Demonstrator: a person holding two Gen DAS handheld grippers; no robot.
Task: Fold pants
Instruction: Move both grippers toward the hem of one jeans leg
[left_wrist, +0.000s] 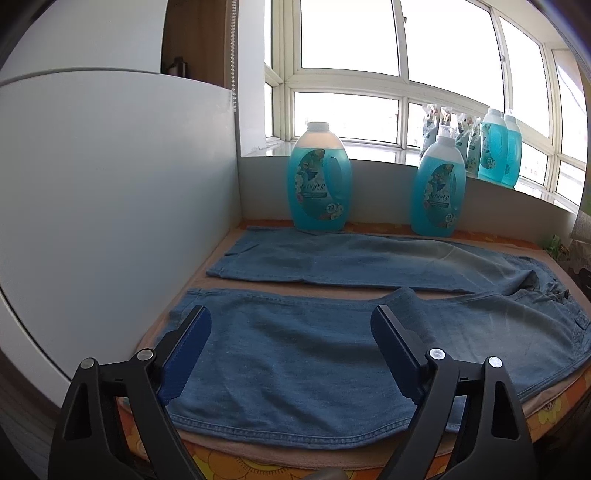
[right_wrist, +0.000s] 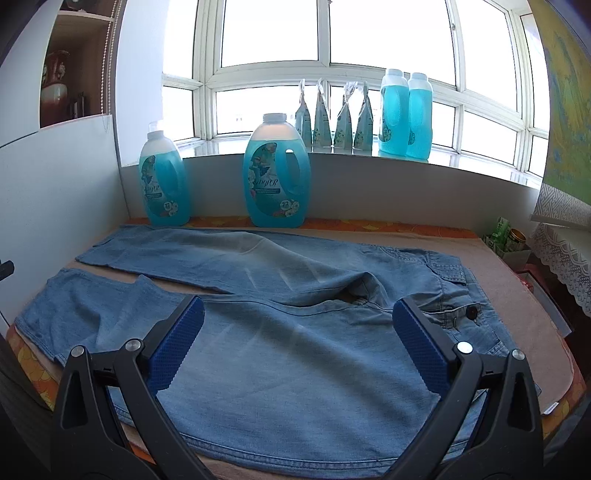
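Blue denim pants (left_wrist: 314, 350) lie spread flat on a table, the two legs side by side and pointing left, the waist with a dark button (right_wrist: 471, 312) at the right. My left gripper (left_wrist: 291, 317) hovers open above the near leg close to its hem, nothing between its blue pads. In the right wrist view the pants (right_wrist: 280, 354) fill the tabletop, and my right gripper (right_wrist: 297, 308) stands open over the near leg's thigh, just left of the waist. Neither gripper touches the cloth.
Two blue detergent bottles (left_wrist: 319, 177) (left_wrist: 439, 188) stand at the table's back edge behind the far leg. More bottles and pouches (right_wrist: 334, 118) line the windowsill. A white panel (left_wrist: 110, 203) walls the left side. An orange flowered cloth (left_wrist: 236, 465) covers the table; boxes (right_wrist: 508, 236) sit at the right.
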